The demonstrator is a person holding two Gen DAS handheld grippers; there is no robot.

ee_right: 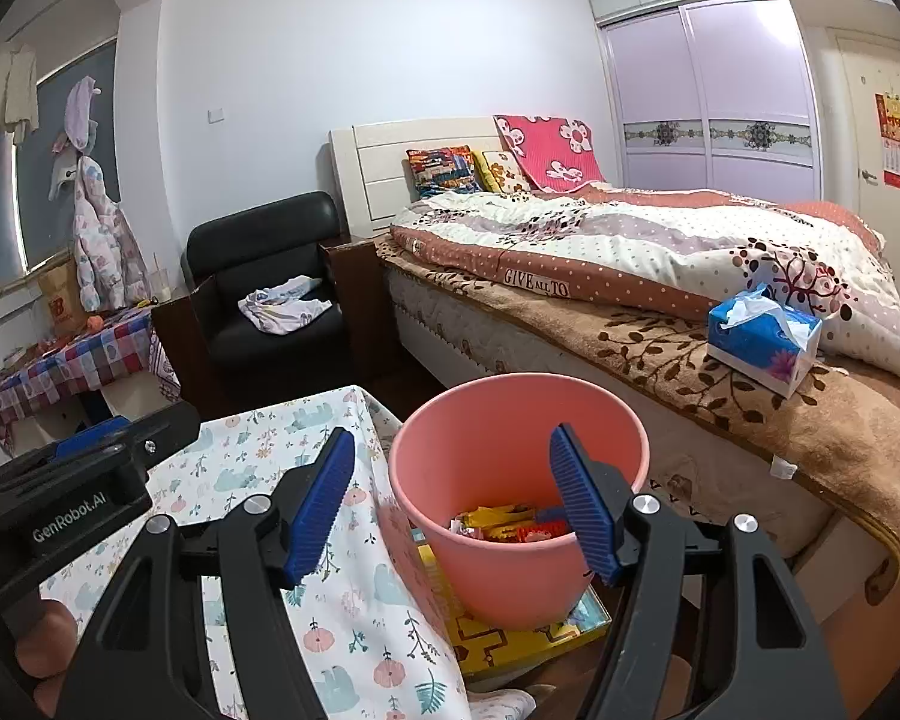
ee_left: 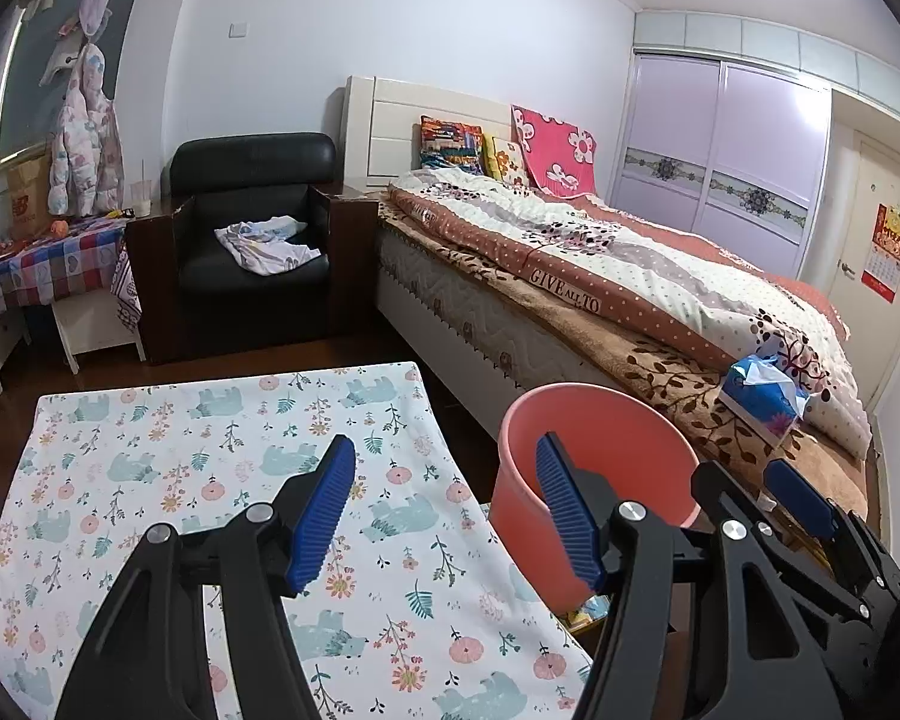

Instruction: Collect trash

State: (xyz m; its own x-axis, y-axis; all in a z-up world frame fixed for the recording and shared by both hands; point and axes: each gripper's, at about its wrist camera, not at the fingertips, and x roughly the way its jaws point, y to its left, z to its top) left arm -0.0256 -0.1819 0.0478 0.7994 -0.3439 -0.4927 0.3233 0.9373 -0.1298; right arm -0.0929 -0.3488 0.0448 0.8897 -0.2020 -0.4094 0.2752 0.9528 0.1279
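Bedroom clutter surrounds a table [ee_right: 258, 468] draped in a floral cloth, beside a bed [ee_right: 750, 420]. Both claws stand released and empty: the left claw [ee_left: 444, 510] over the cloth, the right claw [ee_right: 450, 504] in front of the pink bin [ee_right: 516, 570]. Wrappers [ee_right: 510, 525] already lie in the bin's bottom. The bin sits on a yellow box [ee_right: 528, 642], so a careless nudge from either claw could tip it and spill the trash. No loose trash shows on the cloth.

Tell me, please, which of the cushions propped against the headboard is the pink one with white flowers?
It is the pink cushion, the largest, leaning at the wardrobe end of the row; the multicoloured cushion and the yellow flowered cushion sit lower beside it.
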